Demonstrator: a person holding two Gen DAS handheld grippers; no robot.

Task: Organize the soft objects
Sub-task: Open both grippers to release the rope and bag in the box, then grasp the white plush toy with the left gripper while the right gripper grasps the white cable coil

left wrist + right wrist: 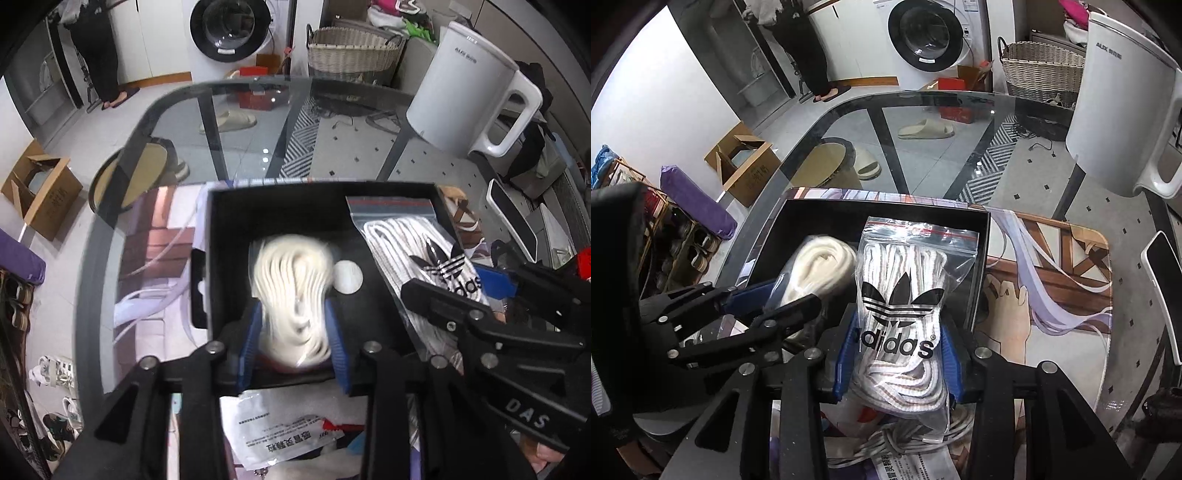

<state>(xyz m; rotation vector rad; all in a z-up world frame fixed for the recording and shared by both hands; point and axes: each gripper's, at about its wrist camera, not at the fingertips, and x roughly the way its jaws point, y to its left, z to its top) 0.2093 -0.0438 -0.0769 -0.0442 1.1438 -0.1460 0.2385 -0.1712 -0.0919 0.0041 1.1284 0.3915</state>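
Note:
A black open box [273, 206] [827, 216] sits on a printed mat on the glass table. My left gripper [293, 341] is shut on a clear bag of cream laces [291, 291], held over the box's left half; the bag also shows in the right wrist view [816, 269]. My right gripper [897, 354] is shut on a zip bag of white laces with an Adidas logo [905, 295], held over the box's right half; this bag also shows in the left wrist view [410, 251]. The two grippers are side by side.
A white kettle [469, 99] [1123, 110] stands at the table's back right. A phone [1163, 291] lies at the right edge. A paper packet [288, 432] and loose laces [908, 439] lie in front of the box. The printed mat [1052, 280] extends right.

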